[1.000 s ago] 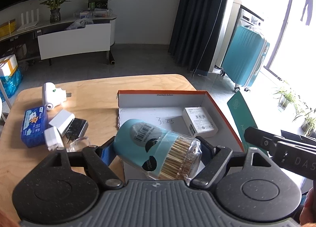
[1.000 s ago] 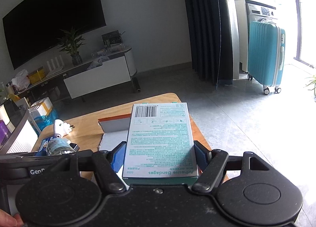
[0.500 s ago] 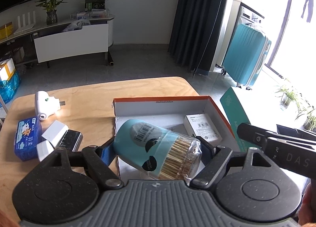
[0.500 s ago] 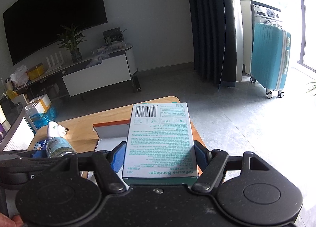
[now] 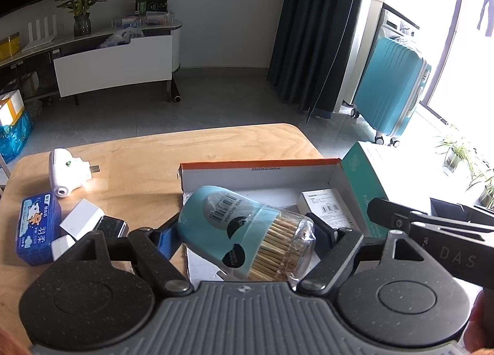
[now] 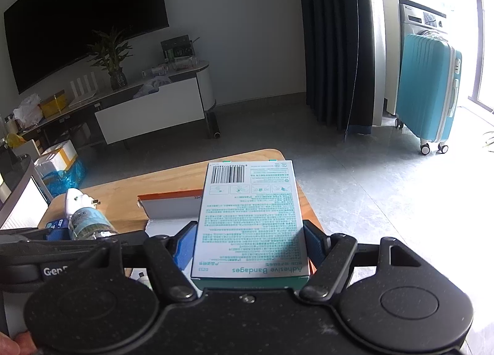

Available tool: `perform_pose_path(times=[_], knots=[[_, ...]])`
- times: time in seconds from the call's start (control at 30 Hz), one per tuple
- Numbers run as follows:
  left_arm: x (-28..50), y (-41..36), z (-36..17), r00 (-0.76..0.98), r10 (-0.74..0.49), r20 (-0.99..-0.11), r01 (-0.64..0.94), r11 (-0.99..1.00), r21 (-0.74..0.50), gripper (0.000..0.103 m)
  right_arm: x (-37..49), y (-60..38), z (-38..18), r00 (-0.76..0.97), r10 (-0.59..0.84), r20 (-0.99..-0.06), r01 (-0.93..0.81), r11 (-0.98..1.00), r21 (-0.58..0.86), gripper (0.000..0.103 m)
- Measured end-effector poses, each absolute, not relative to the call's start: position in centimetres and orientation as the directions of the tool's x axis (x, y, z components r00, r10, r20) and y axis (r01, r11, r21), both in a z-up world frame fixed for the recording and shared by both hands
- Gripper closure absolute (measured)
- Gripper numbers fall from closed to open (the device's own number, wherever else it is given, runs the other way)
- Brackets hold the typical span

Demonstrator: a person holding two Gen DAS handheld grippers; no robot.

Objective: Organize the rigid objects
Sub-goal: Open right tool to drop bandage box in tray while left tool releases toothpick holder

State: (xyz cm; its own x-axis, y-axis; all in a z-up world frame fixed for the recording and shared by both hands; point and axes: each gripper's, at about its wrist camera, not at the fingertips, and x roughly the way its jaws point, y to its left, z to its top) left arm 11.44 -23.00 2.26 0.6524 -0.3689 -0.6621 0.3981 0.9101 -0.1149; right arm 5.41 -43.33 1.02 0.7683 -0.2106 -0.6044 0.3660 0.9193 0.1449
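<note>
toothpick jar (image 5: 244, 236) clamped in left gripper (image 5: 247, 233), bandage box (image 6: 251, 219) in right gripper (image 6: 250, 239), apparently over tray (image 5: 259, 174)

Surface (image 5: 148, 163): light wood, rounded corners. Resting on it: open cardboard box (image 5: 262, 166), orange rim, white inside, right of centre. Left side: white plug-in device (image 5: 66, 174) with metal prongs; blue tissue pack (image 5: 37, 228) near left edge; white adapter (image 5: 81, 222) touching a dark block (image 5: 111, 226); a second small white piece (image 5: 61, 247) just beside the pack.

Cardboard box (image 5: 256, 174) floor lies mostly free beside small white carton (image 5: 328, 205).
</note>
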Motion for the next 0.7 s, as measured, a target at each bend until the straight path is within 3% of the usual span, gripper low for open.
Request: perform_pose_path(times=[0.47, 0.7], knots=[[13.7, -23.5, 1.3, 0.634, -0.359, -0.685, 0.391, 0.913, -0.117, 0.020, 8.9, -44.9, -0.2, 0.759, -0.219, -0.613, 0.372, 0.919, 0.132, 0.017], [14.8, -24.7, 0.7, 0.582, -0.407, -0.704, 0.419, 0.892, -0.170, 0.020, 7.4, -45.3, 0.9, 0.779, -0.295, -0.553, 0.419, 0.901, 0.109, 0.016]])
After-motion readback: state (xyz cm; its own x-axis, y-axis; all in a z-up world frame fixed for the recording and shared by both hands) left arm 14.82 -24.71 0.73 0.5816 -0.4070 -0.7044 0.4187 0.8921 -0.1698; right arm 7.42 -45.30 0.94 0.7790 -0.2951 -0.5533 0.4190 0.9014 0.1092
